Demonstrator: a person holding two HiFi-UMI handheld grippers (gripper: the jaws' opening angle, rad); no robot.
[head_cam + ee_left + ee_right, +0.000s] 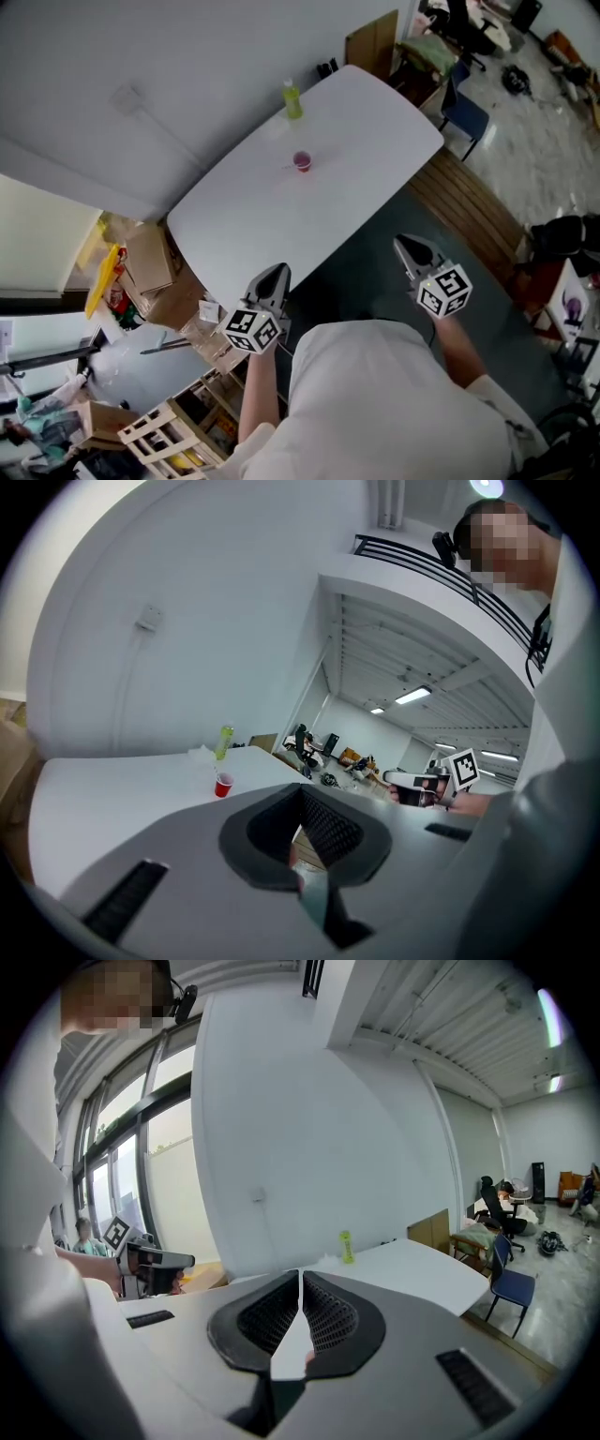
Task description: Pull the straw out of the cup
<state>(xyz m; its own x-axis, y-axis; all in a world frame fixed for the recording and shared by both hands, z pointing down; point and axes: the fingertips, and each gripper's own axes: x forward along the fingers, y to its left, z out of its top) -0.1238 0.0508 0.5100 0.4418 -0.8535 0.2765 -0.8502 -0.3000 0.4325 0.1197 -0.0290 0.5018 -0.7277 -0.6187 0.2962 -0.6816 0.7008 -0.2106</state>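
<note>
Table (375, 122) holds cup (302, 161), bottle (292, 99) behind; my left gripper (275, 272) and right gripper (405, 244) pressed together, empty; right gripper view lacks cup.

The surface (356, 122) was plain white. On it the cup (302, 161) was red, and the bottle (292, 100) at twelve o'clock of it was yellow-green. The left tool (278, 270) and the right tool (405, 242) were pale grey with dark grey, grid-textured pads (333, 1321), and each bore black-and-white square markers. At two o'clock of the surface a chair (466, 114) was blue, and the floorboards (469, 202) at four o'clock were brown wood. The person's shirt (394, 394) was white.
</note>
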